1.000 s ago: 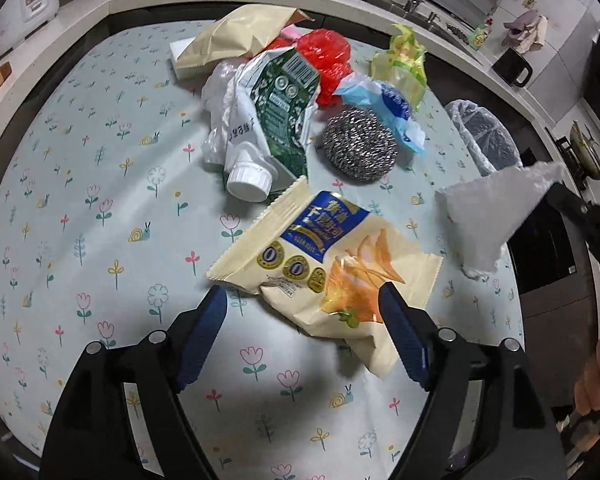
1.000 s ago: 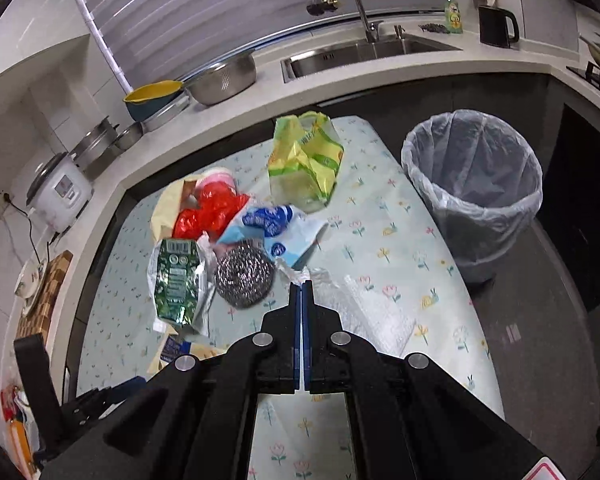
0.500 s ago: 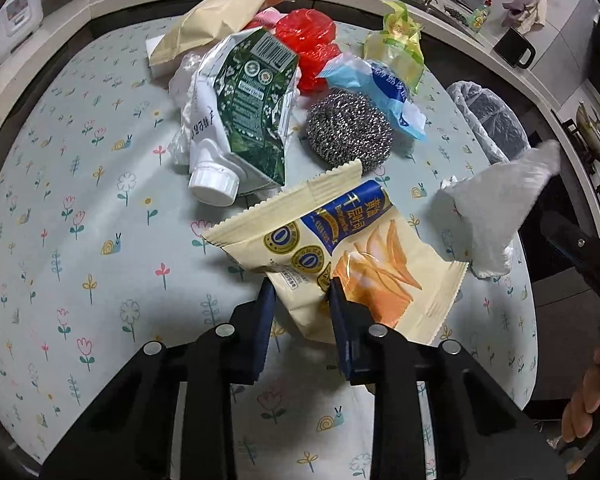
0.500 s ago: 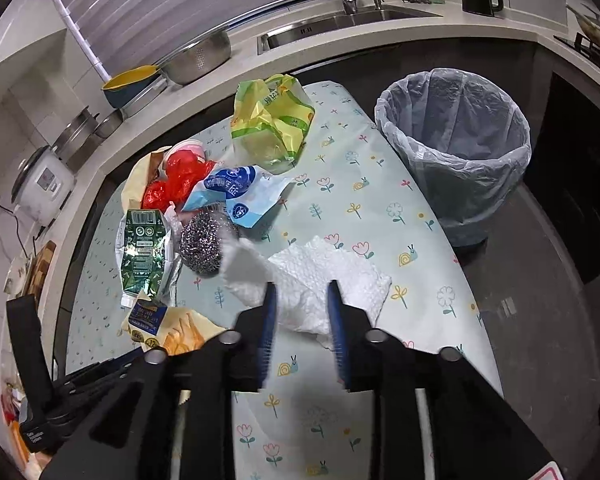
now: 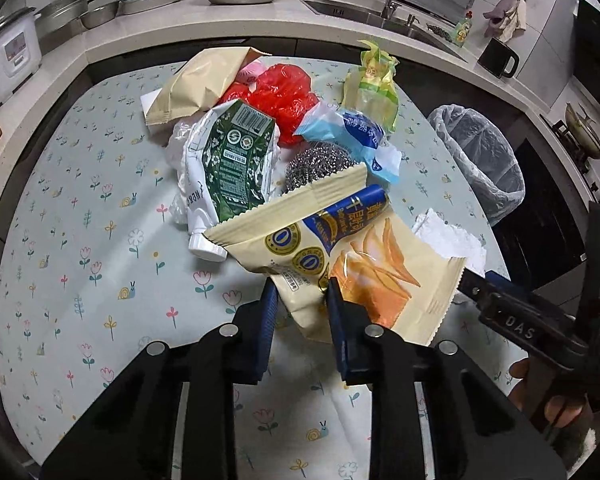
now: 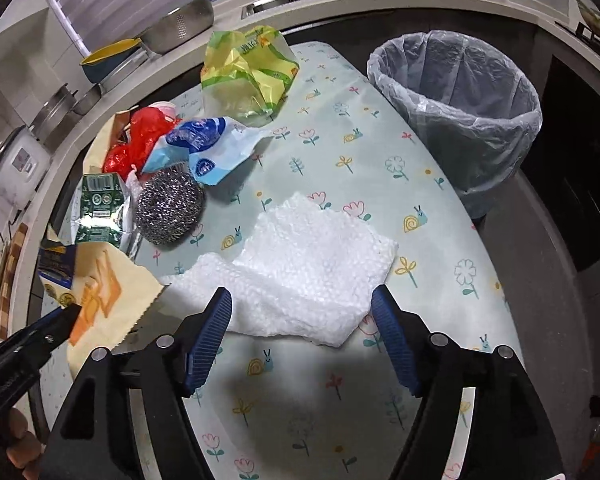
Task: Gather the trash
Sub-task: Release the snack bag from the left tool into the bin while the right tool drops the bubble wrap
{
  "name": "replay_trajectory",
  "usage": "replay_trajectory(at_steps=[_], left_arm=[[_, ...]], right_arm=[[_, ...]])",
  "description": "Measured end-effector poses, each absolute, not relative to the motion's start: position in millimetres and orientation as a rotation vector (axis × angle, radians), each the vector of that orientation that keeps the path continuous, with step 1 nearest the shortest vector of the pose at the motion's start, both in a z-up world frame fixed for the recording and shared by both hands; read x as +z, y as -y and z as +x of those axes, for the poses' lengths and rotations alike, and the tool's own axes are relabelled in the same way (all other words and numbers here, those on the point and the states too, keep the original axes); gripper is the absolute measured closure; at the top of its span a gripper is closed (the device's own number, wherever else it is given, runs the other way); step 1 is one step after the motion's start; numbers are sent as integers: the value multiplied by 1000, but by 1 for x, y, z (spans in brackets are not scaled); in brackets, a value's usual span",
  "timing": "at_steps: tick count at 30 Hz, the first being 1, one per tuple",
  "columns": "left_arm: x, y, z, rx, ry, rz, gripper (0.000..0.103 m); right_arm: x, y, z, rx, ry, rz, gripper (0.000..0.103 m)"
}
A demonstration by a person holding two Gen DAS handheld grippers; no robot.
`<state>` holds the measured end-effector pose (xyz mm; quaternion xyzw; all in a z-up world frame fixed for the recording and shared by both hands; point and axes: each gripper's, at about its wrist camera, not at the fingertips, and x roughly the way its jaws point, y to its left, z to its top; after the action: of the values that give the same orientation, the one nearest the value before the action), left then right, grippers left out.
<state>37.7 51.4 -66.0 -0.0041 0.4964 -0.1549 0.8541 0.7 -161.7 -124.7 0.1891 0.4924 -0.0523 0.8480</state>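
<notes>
My left gripper [image 5: 300, 292] has its jaws closing, and the pads pinch the near edge of a yellow chip bag [image 5: 340, 248], which hangs lifted off the flowered tablecloth [image 5: 80, 220]. The bag also shows at the lower left of the right wrist view [image 6: 104, 280]. My right gripper [image 6: 302, 294] is low over the table with its jaws opening. A white bubble-wrap sheet [image 6: 312, 264] lies flat on the cloth between and ahead of its fingers, with neither pad pressing on it. A lined trash bin [image 6: 460, 92] stands on the floor past the table's right edge.
A pile sits mid-table: a steel scourer [image 5: 320, 164], a green pouch [image 5: 236, 164], a red bag [image 5: 284, 96], a blue-white wrapper [image 5: 356, 132], a yellow-green bag [image 5: 372, 84] and a beige bag [image 5: 204, 76]. A counter with a sink and pots runs behind.
My left gripper shut on the chip bag and raised it. My right gripper sank, opened from shut and let the white sheet drop onto the table.
</notes>
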Motion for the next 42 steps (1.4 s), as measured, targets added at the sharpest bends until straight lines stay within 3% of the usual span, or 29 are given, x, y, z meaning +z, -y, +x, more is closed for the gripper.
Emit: replay_trajectory(at_steps=[1, 3, 5, 6, 14, 24, 31, 42], left_arm=[[-65, -52, 39, -320, -1038, -5, 79], [-63, -52, 41, -316, -1033, -2, 79], [-61, -51, 43, -314, -1029, 1, 79], [-60, -50, 44, -313, -1025, 4, 79], [-42, -23, 56, -361, -980, 26, 80], [-8, 77, 96, -507, -888, 92, 80], [-3, 166, 135, -603, -858, 133, 80], [-40, 253, 182, -680, -919, 168, 79]], right_arm=[[-129, 161, 3, -111, -1046, 398, 34], [-134, 159, 5, -114, -1056, 390, 48], [-135, 157, 6, -110, -1060, 364, 87], [-135, 158, 6, -88, -1062, 376, 94], [-82, 183, -3, -126, -902, 388, 94], [-16, 280, 3, -341, -680, 404, 94], [-14, 336, 27, -445, -643, 408, 94], [-48, 386, 77, -505, -698, 407, 94]])
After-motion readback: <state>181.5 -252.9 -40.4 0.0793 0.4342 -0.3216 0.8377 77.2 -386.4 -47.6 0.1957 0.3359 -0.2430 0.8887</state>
